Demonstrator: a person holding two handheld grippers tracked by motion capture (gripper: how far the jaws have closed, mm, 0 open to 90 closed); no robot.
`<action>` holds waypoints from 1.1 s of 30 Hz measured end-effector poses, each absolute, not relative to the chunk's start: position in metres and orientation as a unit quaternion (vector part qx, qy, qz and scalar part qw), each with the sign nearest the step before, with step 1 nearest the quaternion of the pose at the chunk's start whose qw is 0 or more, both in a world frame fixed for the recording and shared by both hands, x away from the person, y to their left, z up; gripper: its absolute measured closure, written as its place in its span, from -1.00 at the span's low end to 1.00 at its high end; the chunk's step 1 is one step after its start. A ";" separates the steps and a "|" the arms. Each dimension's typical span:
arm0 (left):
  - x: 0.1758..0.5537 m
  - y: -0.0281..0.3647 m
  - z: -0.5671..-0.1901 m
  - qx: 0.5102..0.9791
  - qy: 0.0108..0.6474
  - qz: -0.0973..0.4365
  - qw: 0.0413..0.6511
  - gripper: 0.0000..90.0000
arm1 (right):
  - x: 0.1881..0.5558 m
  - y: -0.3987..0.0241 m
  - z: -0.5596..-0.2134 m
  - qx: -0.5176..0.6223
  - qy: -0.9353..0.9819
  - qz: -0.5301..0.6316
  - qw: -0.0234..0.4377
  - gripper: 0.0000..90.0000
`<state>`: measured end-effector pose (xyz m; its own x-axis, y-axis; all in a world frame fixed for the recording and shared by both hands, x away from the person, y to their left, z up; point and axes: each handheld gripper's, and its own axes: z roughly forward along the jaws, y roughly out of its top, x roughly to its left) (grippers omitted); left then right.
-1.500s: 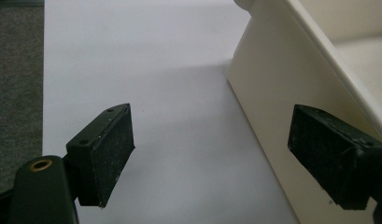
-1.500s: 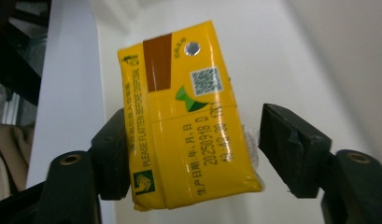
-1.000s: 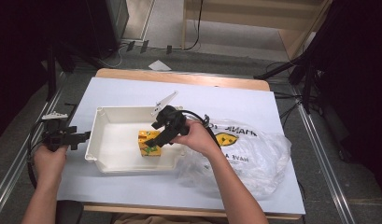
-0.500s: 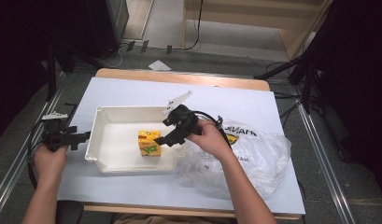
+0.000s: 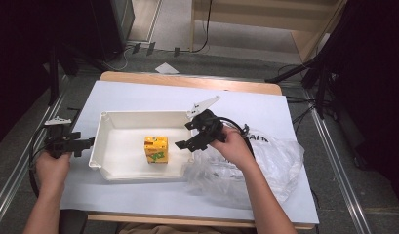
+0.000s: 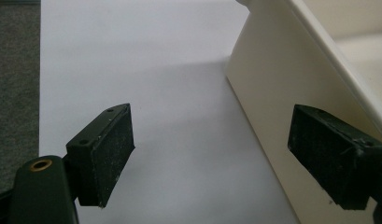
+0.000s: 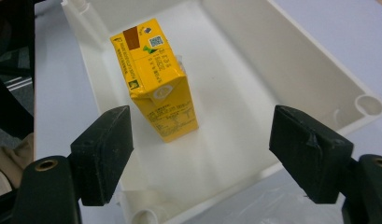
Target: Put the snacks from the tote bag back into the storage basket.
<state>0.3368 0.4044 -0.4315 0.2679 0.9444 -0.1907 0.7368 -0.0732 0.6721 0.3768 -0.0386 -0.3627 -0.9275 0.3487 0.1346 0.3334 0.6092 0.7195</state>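
A white sheet (image 5: 285,117) covers the wooden table, which stands on a grey floor between dark stands and cables. The right gripper (image 5: 193,135) hangs above the near right corner of the white tray (image 5: 109,168), jaws spread wide and empty. A second ago it was low inside the tray with its jaws at the yellow carton (image 5: 155,148); it has since risen and drawn back toward the person's right, leaving the carton behind. In the right gripper view the carton (image 7: 157,79) stands upright on the tray floor ahead of the jaws and slightly toward the left pad, touching neither. Judged from this, the placing step is complete and the release was clean. Behind and below the gripper lies the clear plastic bag (image 5: 255,165), probably the next place to reach. The left gripper (image 5: 76,144) rests just outside the tray's left wall (image 6: 291,88), jaws apart, unmoved.
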 end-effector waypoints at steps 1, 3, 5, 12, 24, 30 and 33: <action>0.337 0.404 -0.432 0.717 0.586 0.150 0.346 -0.65 | 0.376 -0.041 -0.362 0.189 0.897 0.400 0.009 -0.49; 0.337 0.404 -0.432 0.718 0.585 0.150 0.346 -0.65 | 0.375 -0.046 -0.362 0.193 0.897 0.398 0.014 -0.49; 0.337 0.404 -0.432 0.717 0.586 0.151 0.346 -0.65 | 0.375 -0.053 -0.363 0.198 0.895 0.399 0.015 -0.49; 0.337 0.403 -0.432 0.718 0.586 0.149 0.344 -0.65 | 0.373 -0.077 -0.370 0.220 0.887 0.405 0.021 -0.49; 0.338 0.402 -0.433 0.720 0.585 0.150 0.341 -0.65 | 0.370 -0.118 -0.378 0.251 0.875 0.412 0.042 -0.49; 0.338 0.403 -0.433 0.720 0.585 0.147 0.344 -0.65 | 0.371 -0.135 -0.382 0.267 0.870 0.411 0.051 -0.49; 0.338 0.403 -0.432 0.720 0.584 0.147 0.345 -0.65 | 0.370 -0.145 -0.386 0.273 0.869 0.409 0.059 -0.49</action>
<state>0.3380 0.4027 -0.4324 0.2741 0.9424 -0.1916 0.7403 -0.0796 0.6676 0.3698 -0.1454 -0.3856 -0.8444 0.5219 0.1208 0.4258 0.5170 0.7426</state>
